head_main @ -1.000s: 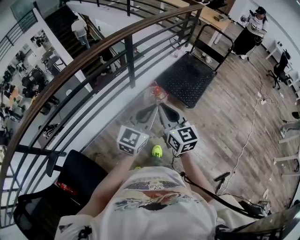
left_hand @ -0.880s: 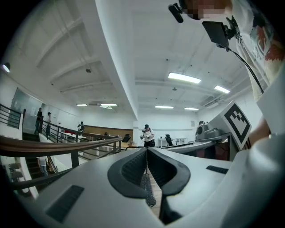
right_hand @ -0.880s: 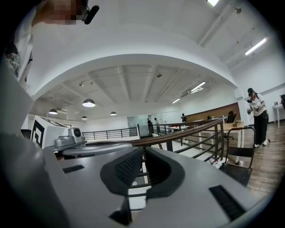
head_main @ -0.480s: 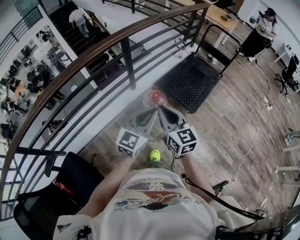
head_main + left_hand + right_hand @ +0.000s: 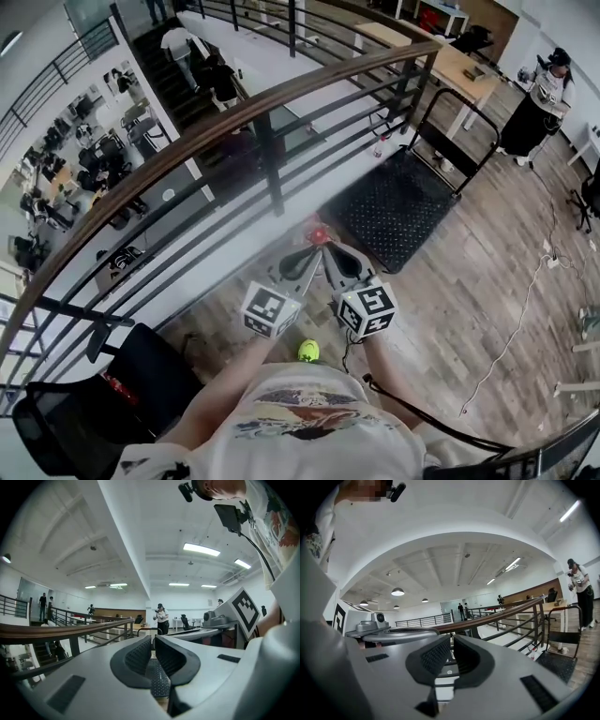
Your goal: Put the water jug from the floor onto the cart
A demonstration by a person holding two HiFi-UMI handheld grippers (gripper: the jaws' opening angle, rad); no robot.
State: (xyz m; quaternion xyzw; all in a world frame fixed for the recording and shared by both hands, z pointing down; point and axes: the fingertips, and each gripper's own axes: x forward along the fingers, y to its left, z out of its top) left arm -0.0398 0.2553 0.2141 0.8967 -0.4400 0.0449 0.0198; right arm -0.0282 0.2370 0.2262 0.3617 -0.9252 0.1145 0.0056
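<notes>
Wood-plank mezzanine floor [image 5: 469, 281] beside a curved railing [image 5: 272, 122] carried a black platform cart [image 5: 394, 202]. The person's left tongs [image 5: 305, 255] and right tongs [image 5: 330, 255] were held side by side, each closed tight with nothing between its own jaws. The water jug [image 5: 319, 233], its red cap showing, sat between the two tips, just short of the cart's near corner.

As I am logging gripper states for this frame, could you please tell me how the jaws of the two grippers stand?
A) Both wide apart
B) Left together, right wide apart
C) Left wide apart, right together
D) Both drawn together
D: each gripper's own view shows it. The left gripper and the right gripper both have their jaws drawn almost together, with nothing seen clamped between them.
</notes>
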